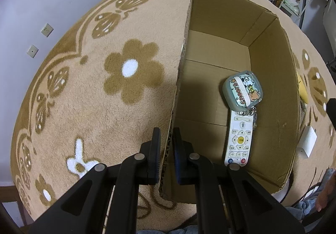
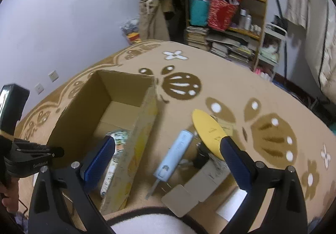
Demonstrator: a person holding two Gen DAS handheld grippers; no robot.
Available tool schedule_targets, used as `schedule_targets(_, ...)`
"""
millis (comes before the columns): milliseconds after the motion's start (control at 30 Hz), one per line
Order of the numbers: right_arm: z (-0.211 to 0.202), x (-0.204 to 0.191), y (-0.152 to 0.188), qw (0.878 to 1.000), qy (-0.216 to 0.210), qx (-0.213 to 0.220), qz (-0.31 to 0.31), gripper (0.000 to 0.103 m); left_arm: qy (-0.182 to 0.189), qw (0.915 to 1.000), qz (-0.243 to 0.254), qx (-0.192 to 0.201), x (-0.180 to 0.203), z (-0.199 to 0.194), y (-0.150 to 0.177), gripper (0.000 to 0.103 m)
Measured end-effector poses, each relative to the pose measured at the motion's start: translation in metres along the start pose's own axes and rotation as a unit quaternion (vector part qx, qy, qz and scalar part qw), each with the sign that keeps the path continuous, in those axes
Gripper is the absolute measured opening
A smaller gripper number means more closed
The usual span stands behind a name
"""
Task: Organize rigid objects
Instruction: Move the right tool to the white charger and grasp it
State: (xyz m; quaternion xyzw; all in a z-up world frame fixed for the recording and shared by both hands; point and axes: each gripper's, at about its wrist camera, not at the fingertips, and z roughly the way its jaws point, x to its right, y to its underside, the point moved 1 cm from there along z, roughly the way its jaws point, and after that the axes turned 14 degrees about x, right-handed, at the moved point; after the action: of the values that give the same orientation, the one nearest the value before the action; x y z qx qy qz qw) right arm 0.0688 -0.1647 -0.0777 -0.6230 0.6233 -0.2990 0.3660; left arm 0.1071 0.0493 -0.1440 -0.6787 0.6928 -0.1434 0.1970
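Tan rug (image 1: 88, 91) with brown flower and butterfly pattern covers the work surface. One open cardboard box (image 1: 271, 78) stands on it.

Inside box, two items: one white remote control (image 1: 238, 141), lying flat near the right wall; one grey-green case (image 1: 243, 91) with cartoon art, lettering reads "Cheers", resting on the remote's far end, keychain attached.

Outside box, right wrist view: one yellow disc (image 2: 206, 129), one pale blue cylindrical device (image 2: 174, 155), grey and white cards, all near the box's right wall; print on these unreadable.

Left gripper (image 1: 167, 139): jaws nearly shut, pinching the box's left wall between them.

Right gripper (image 2: 168, 154): jaws fully spread, nothing held, above the blue device. Its left finger overlaps the box's right wall.

Cluttered shelf (image 2: 237, 15) behind.
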Motion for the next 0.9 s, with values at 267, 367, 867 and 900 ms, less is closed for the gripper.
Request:
schedule_targets(267,-0.010,0.034,0.012,0.999,0.049,-0.014,-0.002,0.103,0.003,1.0000,-0.003,0.000,-0.001,0.000,0.000,0.010)
schedule_targets(367,-0.010,0.049,0.017,0.997,0.076,-0.028,-0.006,0.103,0.006,1.0000,-0.003,0.002,-0.002,-0.001,0.001,0.010)
schedule_targets(867,-0.003,0.114,0.064,0.981,0.141,-0.103,0.080,0.103,0.010,0.9999,-0.012,0.000,-0.004,-0.003,0.001,0.010)
schedule_targets(900,-0.001,0.114,0.066,0.981,0.140,-0.107,0.082,0.103,0.010,0.9998,-0.015,-0.001,-0.005,-0.003,0.001,0.009)
